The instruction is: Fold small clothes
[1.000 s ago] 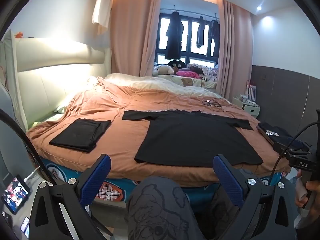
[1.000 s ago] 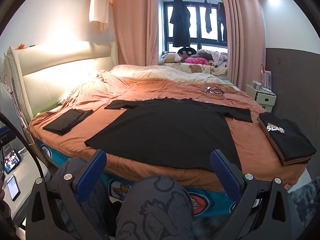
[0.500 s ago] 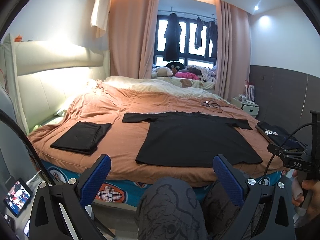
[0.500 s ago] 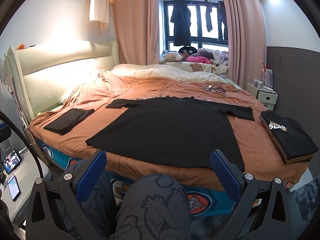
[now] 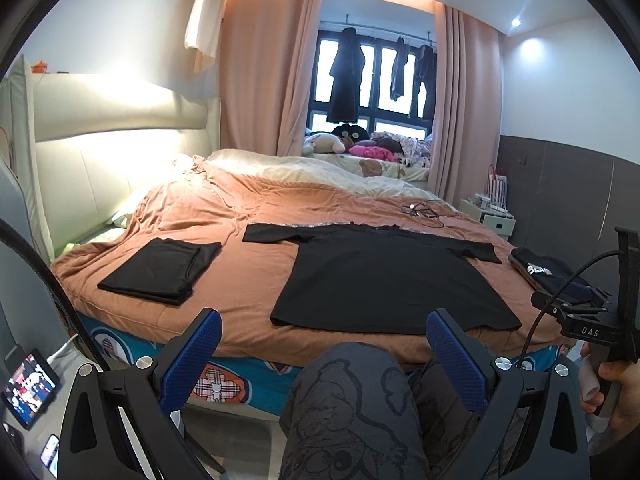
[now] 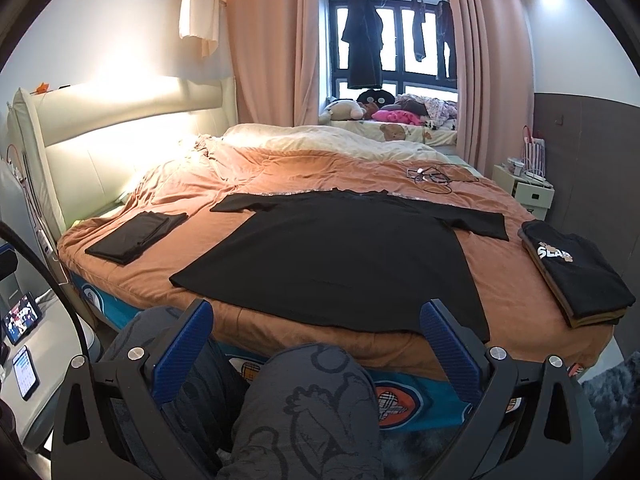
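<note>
A knee (image 6: 312, 408) is seen between each gripper and the bed (image 6: 520, 312); the shirt (image 6: 344, 256) is flanked by folded piles (image 6: 136, 236); left gripper (image 5: 320, 344) and right gripper (image 6: 316, 332) are held wide apart, empty.

Black-framed left tongs (image 5: 322, 338) and right tongs (image 6: 316, 328), blue ribbed pads (image 5: 196, 354), silver screws; grey cartoon-print trousers (image 5: 352, 412); "DAS" marking, black cable (image 5: 560, 280) looping.

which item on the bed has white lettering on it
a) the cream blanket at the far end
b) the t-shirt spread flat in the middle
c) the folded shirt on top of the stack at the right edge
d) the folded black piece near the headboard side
c: the folded shirt topping the stack at the bed's right edge shows white letters, while the spread t-shirt and the other folded piece are plain black.
</note>
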`<state>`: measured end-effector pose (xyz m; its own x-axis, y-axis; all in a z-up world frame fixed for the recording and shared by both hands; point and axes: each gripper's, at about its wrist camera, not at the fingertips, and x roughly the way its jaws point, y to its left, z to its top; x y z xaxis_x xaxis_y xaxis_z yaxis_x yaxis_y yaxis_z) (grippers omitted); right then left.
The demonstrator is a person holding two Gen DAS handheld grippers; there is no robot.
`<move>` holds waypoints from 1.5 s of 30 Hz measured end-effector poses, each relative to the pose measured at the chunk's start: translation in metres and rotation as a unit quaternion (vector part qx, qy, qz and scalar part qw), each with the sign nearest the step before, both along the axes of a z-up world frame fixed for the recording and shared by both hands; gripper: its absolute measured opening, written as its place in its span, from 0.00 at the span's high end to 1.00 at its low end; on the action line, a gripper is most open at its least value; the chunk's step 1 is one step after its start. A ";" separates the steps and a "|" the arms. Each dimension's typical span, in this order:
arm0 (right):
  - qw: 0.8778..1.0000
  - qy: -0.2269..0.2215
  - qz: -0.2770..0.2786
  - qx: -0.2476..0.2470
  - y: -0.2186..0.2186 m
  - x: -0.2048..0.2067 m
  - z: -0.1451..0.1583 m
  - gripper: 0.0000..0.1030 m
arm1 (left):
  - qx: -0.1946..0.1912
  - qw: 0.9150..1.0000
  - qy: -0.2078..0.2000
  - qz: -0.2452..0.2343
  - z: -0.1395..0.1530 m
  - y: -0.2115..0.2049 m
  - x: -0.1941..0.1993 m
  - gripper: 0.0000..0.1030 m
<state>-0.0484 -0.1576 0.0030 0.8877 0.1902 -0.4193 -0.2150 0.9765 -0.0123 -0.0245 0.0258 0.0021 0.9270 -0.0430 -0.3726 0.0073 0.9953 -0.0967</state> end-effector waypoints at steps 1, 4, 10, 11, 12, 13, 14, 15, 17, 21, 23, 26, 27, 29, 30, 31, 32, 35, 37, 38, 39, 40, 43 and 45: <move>1.000 -0.001 0.000 -0.001 0.001 0.000 0.001 0.00 | 0.001 1.000 0.000 0.001 0.000 0.000 -0.001 0.00; 1.000 -0.004 -0.001 0.001 0.000 -0.001 0.002 0.00 | 0.000 1.000 0.000 0.001 0.001 0.001 0.001 0.00; 1.000 -0.005 0.001 0.000 0.001 0.000 -0.001 0.00 | -0.002 1.000 -0.002 0.005 0.001 0.005 0.000 0.00; 1.000 -0.005 0.001 0.000 0.001 0.000 -0.001 0.00 | -0.003 1.000 -0.002 0.005 0.001 0.006 0.000 0.00; 1.000 -0.005 0.001 0.000 0.000 0.000 -0.001 0.00 | -0.003 1.000 -0.002 0.005 0.000 0.006 -0.001 0.00; 1.000 -0.004 0.001 0.000 0.000 0.000 -0.001 0.00 | -0.003 1.000 -0.002 0.005 0.000 0.006 -0.001 0.00; 1.000 -0.004 0.002 0.000 0.000 0.000 -0.001 0.00 | -0.002 1.000 -0.001 0.006 0.000 0.006 -0.001 0.00; 1.000 -0.004 0.002 0.000 -0.001 0.001 -0.001 0.00 | -0.003 1.000 -0.002 0.005 0.000 0.007 -0.001 0.00; 1.000 -0.004 0.002 0.001 -0.001 0.001 -0.001 0.00 | -0.003 1.000 -0.002 0.005 0.000 0.007 -0.001 0.00; 1.000 -0.004 0.002 0.001 -0.001 0.001 0.000 0.00 | -0.003 1.000 -0.002 0.005 -0.001 0.008 -0.001 0.00; 1.000 -0.003 0.003 0.002 -0.002 0.002 0.000 0.00 | -0.002 1.000 -0.002 0.005 -0.001 0.008 -0.001 0.00; 1.000 -0.001 0.003 0.003 -0.004 0.006 -0.001 0.00 | -0.004 1.000 -0.002 0.004 -0.002 0.009 -0.001 0.00; 1.000 0.000 0.003 0.003 -0.005 0.007 -0.001 0.00 | -0.005 1.000 0.000 0.004 -0.002 0.010 0.001 0.00; 1.000 0.002 0.003 0.003 -0.006 0.010 -0.002 0.00 | -0.004 1.000 0.003 0.007 -0.003 0.011 0.003 0.00; 1.000 0.004 0.003 0.003 -0.007 0.013 -0.002 0.00 | -0.004 1.000 0.005 0.008 -0.004 0.013 0.005 0.00; 1.000 0.005 0.004 0.003 -0.008 0.015 -0.003 0.00 | -0.005 1.000 0.007 0.008 -0.004 0.014 0.006 0.00; 1.000 0.006 0.004 0.003 -0.007 0.016 -0.003 0.00 | -0.006 1.000 0.008 0.009 -0.005 0.016 0.008 0.00; 1.000 0.008 0.005 0.004 -0.008 0.023 -0.002 0.00 | -0.007 1.000 0.014 0.012 -0.006 0.019 0.017 0.00; 1.000 0.011 0.006 0.005 -0.009 0.030 -0.001 0.00 | -0.009 1.000 0.019 0.013 -0.007 0.018 0.025 0.00; 1.000 0.012 0.005 0.005 -0.010 0.035 0.000 0.00 | -0.009 1.000 0.021 0.013 -0.006 0.017 0.029 0.00; 1.000 0.013 0.005 0.005 -0.009 0.039 -0.001 0.00 | -0.009 1.000 0.022 0.013 -0.006 0.017 0.034 0.00; 1.000 0.014 0.005 0.006 -0.010 0.043 0.000 0.00 | -0.008 1.000 0.024 0.014 -0.006 0.018 0.039 0.00; 1.000 0.019 0.006 0.008 -0.010 0.057 0.000 0.00 | -0.008 0.999 0.027 0.014 -0.004 0.018 0.055 0.00; 1.000 0.026 0.007 0.009 -0.011 0.069 0.000 0.00 | -0.009 0.999 0.032 0.015 -0.005 0.019 0.068 0.00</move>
<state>0.0209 -0.1685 0.0029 0.8623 0.2110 -0.4604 -0.2287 0.9733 0.0176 0.0431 0.0450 -0.0024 0.9018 -0.0234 -0.4315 -0.0289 0.9930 -0.1143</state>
